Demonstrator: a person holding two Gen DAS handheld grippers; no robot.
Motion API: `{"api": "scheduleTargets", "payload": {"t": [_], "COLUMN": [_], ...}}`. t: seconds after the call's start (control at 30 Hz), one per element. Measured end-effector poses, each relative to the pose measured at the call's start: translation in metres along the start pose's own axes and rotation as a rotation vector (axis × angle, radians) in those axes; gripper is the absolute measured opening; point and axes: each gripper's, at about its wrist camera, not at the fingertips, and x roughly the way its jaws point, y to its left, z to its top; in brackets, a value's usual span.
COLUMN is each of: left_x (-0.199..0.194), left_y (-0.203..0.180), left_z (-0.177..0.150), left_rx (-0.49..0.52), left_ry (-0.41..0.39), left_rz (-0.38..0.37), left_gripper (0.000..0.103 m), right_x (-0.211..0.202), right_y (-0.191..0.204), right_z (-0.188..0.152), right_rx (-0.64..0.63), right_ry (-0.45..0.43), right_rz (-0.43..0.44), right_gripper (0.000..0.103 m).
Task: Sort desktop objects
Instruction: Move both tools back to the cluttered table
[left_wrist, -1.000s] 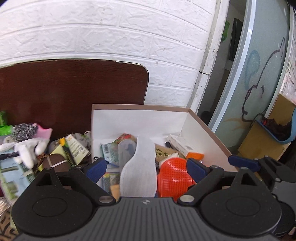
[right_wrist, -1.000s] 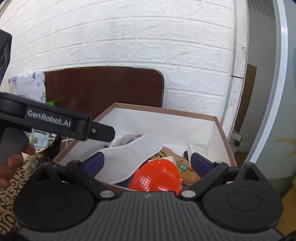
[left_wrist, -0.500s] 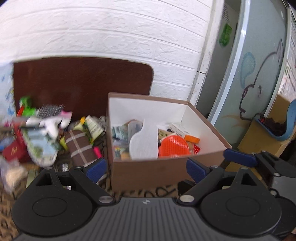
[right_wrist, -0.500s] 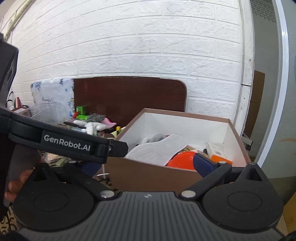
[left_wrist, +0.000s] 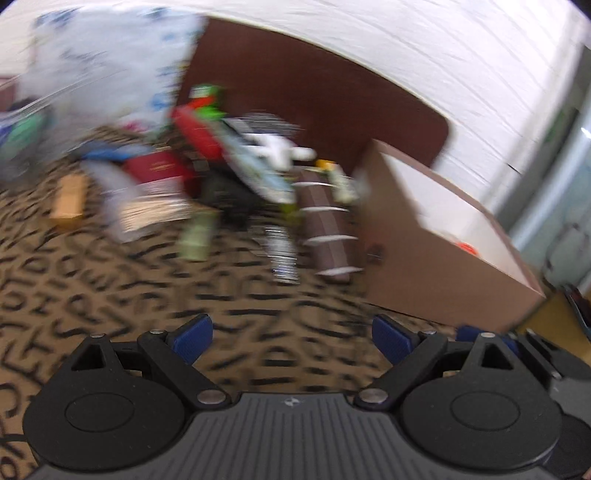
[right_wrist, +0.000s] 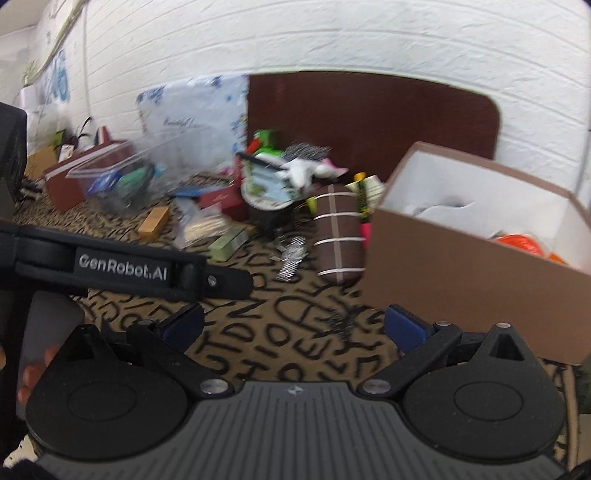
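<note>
The left claw (left_wrist: 291, 338) is spread wide with nothing between its blue pads (left_wrist: 192, 334), held above the letter-patterned cloth that covers the table (left_wrist: 110, 295). The right claw (right_wrist: 293, 325) is likewise wide apart and holds nothing; in its view the left gripper's black arm marked GenRobot.AI crosses the left side. Ahead of both claws lies a heap of small things (right_wrist: 258, 199), blurred in the left view: a brown pouch with white stripes (right_wrist: 340, 236) lies just beside the brown cardboard box (right_wrist: 461, 273), a crumpled foil wrapper (right_wrist: 291, 256) sits near its left side, and a pale green packet (right_wrist: 231, 242), a small tan box (right_wrist: 153, 219) and a red box (right_wrist: 225, 201) lie further left. The cardboard box stands to the right, with an orange item (right_wrist: 521, 242) and something white (right_wrist: 443, 210) showing inside. A clear plastic container (right_wrist: 122, 177) sits far left.
</note>
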Motion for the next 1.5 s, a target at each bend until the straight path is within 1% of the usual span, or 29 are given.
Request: {"api": "scheduleTargets", "payload": {"t": [0.07, 0.17, 0.23, 0.43, 0.57, 0.67, 0.73, 0.8, 0.83, 0.87, 0.9, 1.0, 1.07, 1.13, 1.17, 1.2, 1.23, 1.27, 1.3, 1.33, 1.37, 1.4, 1.43, 1.5], "left_x": [0.001, 0.007, 0.013, 0.030, 0.044, 0.055, 0.061, 0.066, 0.067, 0.070, 0.071, 0.077, 0.079, 0.080, 0.081, 0.081, 0.082, 0.082, 0.081, 0.081, 0.080, 0.080, 0.079, 0.077], "left_y": [0.022, 0.050, 0.067, 0.115, 0.138, 0.151, 0.159, 0.164, 0.165, 0.165, 0.166, 0.168, 0.169, 0.169, 0.169, 0.169, 0.170, 0.171, 0.172, 0.173, 0.172, 0.171, 0.169, 0.165], "left_z": [0.004, 0.014, 0.023, 0.048, 0.062, 0.070, 0.074, 0.078, 0.080, 0.082, 0.083, 0.087, 0.088, 0.089, 0.089, 0.090, 0.091, 0.092, 0.092, 0.092, 0.091, 0.091, 0.090, 0.088], "left_rx": [-0.039, -0.069, -0.083, -0.137, -0.156, -0.155, -0.160, -0.152, -0.145, -0.140, -0.135, -0.129, -0.125, -0.113, -0.107, -0.103, -0.100, -0.101, -0.104, -0.102, -0.093, -0.078, -0.064, -0.044], "left_ry": [-0.011, -0.026, -0.029, -0.038, -0.035, -0.029, -0.024, -0.034, -0.039, -0.040, -0.041, -0.049, -0.059, -0.064, -0.064, -0.064, -0.063, -0.062, -0.063, -0.064, -0.064, -0.062, -0.056, -0.042], "left_rz": [0.038, 0.100, 0.136, 0.225, 0.266, 0.269, 0.274, 0.277, 0.277, 0.279, 0.282, 0.288, 0.290, 0.307, 0.317, 0.325, 0.332, 0.331, 0.328, 0.327, 0.328, 0.329, 0.327, 0.310], "left_gripper": [0.096, 0.096, 0.096, 0.095, 0.094, 0.091, 0.083, 0.082, 0.081, 0.080, 0.078, 0.074, 0.069, 0.056, 0.052, 0.045, 0.040, 0.039, 0.039, 0.038, 0.038, 0.037, 0.037, 0.037], "right_x": [0.011, 0.028, 0.039, 0.077, 0.103, 0.121, 0.132, 0.143, 0.148, 0.153, 0.159, 0.176, 0.184, 0.192, 0.196, 0.200, 0.203, 0.207, 0.210, 0.212, 0.215, 0.215, 0.214, 0.209], "right_y": [0.011, 0.024, 0.032, 0.052, 0.064, 0.068, 0.069, 0.071, 0.071, 0.071, 0.070, 0.070, 0.071, 0.072, 0.072, 0.073, 0.073, 0.072, 0.072, 0.071, 0.070, 0.069, 0.067, 0.065], "right_z": [0.003, 0.009, 0.012, 0.017, 0.020, 0.024, 0.028, 0.032, 0.035, 0.038, 0.040, 0.046, 0.050, 0.053, 0.054, 0.055, 0.056, 0.057, 0.057, 0.058, 0.058, 0.058, 0.058, 0.056], "right_rx": [-0.031, -0.083, -0.100, -0.132, -0.153, -0.145, -0.139, -0.131, -0.127, -0.123, -0.120, -0.105, -0.100, -0.099, -0.100, -0.099, -0.097, -0.092, -0.086, -0.080, -0.076, -0.071, -0.067, -0.070], "right_ry": [0.018, 0.036, 0.052, 0.096, 0.112, 0.115, 0.114, 0.111, 0.109, 0.106, 0.108, 0.106, 0.101, 0.093, 0.091, 0.089, 0.088, 0.089, 0.090, 0.091, 0.094, 0.094, 0.092, 0.093], "right_rz": [0.019, 0.036, 0.040, 0.090, 0.103, 0.104, 0.105, 0.102, 0.100, 0.099, 0.097, 0.079, 0.070, 0.057, 0.049, 0.044, 0.040, 0.037, 0.033, 0.030, 0.029, 0.035, 0.040, 0.049], "right_gripper": [0.101, 0.101, 0.101, 0.101, 0.100, 0.100, 0.100, 0.100, 0.096, 0.084, 0.080, 0.080, 0.074, 0.070, 0.069, 0.068, 0.063, 0.057, 0.055, 0.049, 0.040, 0.036, 0.028, 0.025]}}
